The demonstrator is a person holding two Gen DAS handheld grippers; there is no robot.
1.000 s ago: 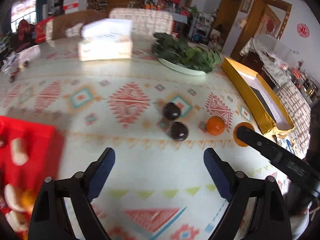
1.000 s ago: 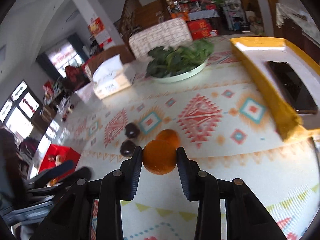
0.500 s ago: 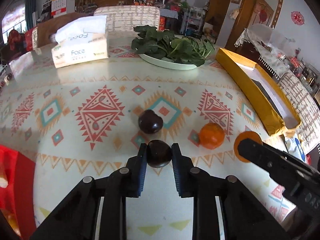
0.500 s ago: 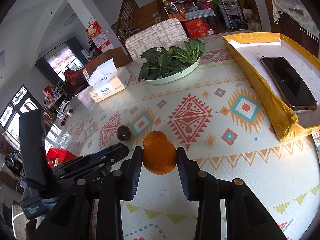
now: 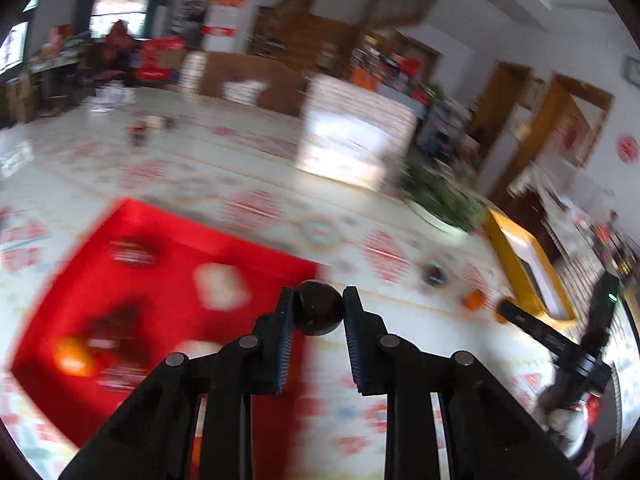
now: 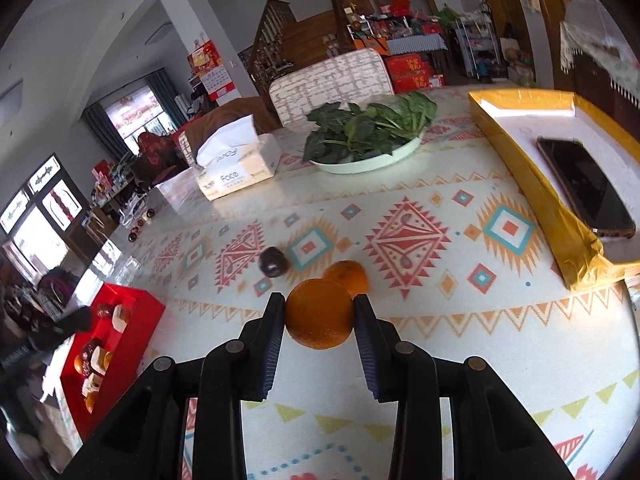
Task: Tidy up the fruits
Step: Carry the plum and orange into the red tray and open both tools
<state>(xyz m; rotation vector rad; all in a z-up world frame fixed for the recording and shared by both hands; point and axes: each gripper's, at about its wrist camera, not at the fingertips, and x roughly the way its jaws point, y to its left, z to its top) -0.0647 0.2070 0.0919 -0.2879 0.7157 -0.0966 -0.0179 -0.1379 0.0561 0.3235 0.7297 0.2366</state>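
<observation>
**Q:** Grippers first: what is each one doing?

**A:** Left gripper [image 5: 319,312] pinches a dark round fruit [image 5: 318,307] between its blue-padded fingers [image 5: 285,340]. Right gripper [image 6: 319,316] pinches an orange [image 6: 319,313] the same way, jaws pressed against both sides of it. Both fruits are held at the fingertips, above a patterned tablecloth [image 6: 404,240].

**Q:** What lies closest beyond the left gripper?

**A:** A red tray [image 5: 132,312], heavily blurred, just to the left of the held dark fruit. It holds pale and dark shapes and one orange-coloured shape; the blur hides what they are. The right wrist view shows the same tray at the lower left [image 6: 144,312], with small fruits and pale pieces in it.

**Q:** And beyond the right gripper?

**A:** A second orange [image 6: 349,274] sits on the cloth directly behind the held one. A second dark fruit [image 6: 273,262] rests a little to its left, apart from it. From the left wrist view both appear small at the right, near the black body of the right gripper.

**Q:** What is farther back?

**A:** A white plate [image 6: 372,162] heaped with leafy greens [image 6: 368,130], and left of it a tissue box [image 6: 236,166]. Along the right edge runs a yellow-walled box [image 6: 532,184] with a dark phone [image 6: 586,188] lying flat inside. Behind the table stand chairs, then a cluttered room with a staircase and bright windows.
</observation>
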